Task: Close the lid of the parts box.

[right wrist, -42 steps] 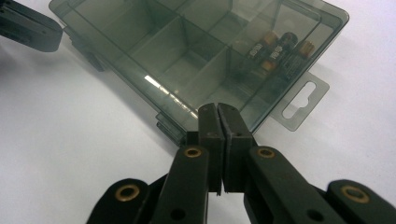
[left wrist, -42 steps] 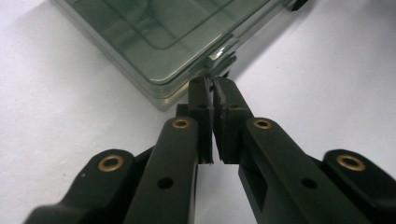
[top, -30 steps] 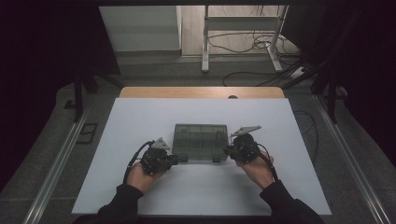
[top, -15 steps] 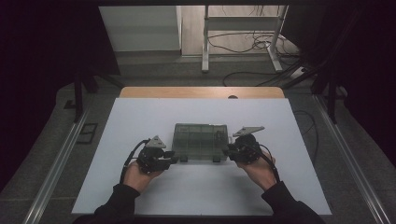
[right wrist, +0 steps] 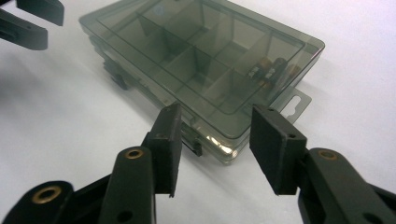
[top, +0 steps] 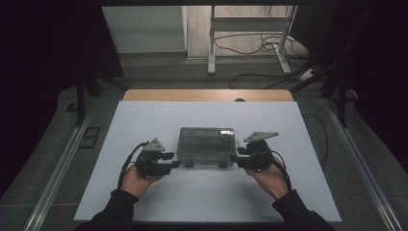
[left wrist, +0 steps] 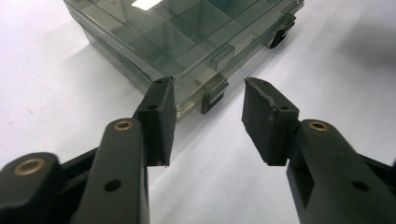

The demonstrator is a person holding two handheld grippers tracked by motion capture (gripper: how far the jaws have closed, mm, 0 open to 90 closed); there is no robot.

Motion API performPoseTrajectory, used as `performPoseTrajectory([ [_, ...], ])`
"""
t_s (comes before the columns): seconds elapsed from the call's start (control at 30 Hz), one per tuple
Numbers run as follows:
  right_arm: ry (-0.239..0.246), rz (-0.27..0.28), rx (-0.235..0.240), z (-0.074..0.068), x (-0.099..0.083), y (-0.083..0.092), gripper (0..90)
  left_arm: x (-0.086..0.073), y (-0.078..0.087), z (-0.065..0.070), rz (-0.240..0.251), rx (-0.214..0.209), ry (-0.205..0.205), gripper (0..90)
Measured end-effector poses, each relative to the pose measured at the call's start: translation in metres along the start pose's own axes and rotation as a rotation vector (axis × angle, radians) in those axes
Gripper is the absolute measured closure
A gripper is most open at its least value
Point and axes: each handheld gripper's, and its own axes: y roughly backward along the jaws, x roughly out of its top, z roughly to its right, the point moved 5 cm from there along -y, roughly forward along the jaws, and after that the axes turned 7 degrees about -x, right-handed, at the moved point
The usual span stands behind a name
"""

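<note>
A smoky clear compartment box (top: 206,144) lies shut on the white table. My left gripper (top: 174,165) sits at its near left corner and my right gripper (top: 236,160) at its near right corner. In the left gripper view the jaws (left wrist: 209,88) have just been opening; a dark latch (left wrist: 212,97) of the box (left wrist: 187,37) sits just beyond the tips, untouched. In the right gripper view the jaws (right wrist: 218,114) have also just been opening, around the box's (right wrist: 201,60) near corner without pressing it. Small dark items (right wrist: 271,70) lie in one compartment.
The white table top (top: 144,120) has bare room all round the box. A wooden strip (top: 207,95) runs along its far edge. Beyond it stand a metal frame (top: 211,43) and floor cables (top: 260,45). The other gripper's jaws (right wrist: 32,21) show at the top left of the right gripper view.
Both grippers' jaws have spread apart at the box's front latches. The hands have stayed about where they were, and the box has not moved.
</note>
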Motion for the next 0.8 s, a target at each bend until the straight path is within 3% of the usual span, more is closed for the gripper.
performPoseTrajectory([
  [0.2, -0.012, 0.001, 0.011, 0.000, -0.003, 0.006, 42.6, -0.002, 0.005, 0.000, 0.000, 0.010, -0.002, 46.2],
  [0.43, 0.012, 0.018, -0.010, -0.001, -0.008, 0.010, 32.5, -0.005, 0.012, -0.001, 0.013, 0.022, -0.021, 37.7],
  [0.8, 0.001, 0.065, -0.012, 0.004, -0.014, 0.020, 23.7, -0.010, 0.021, -0.001, 0.055, 0.005, 0.008, 25.8],
])
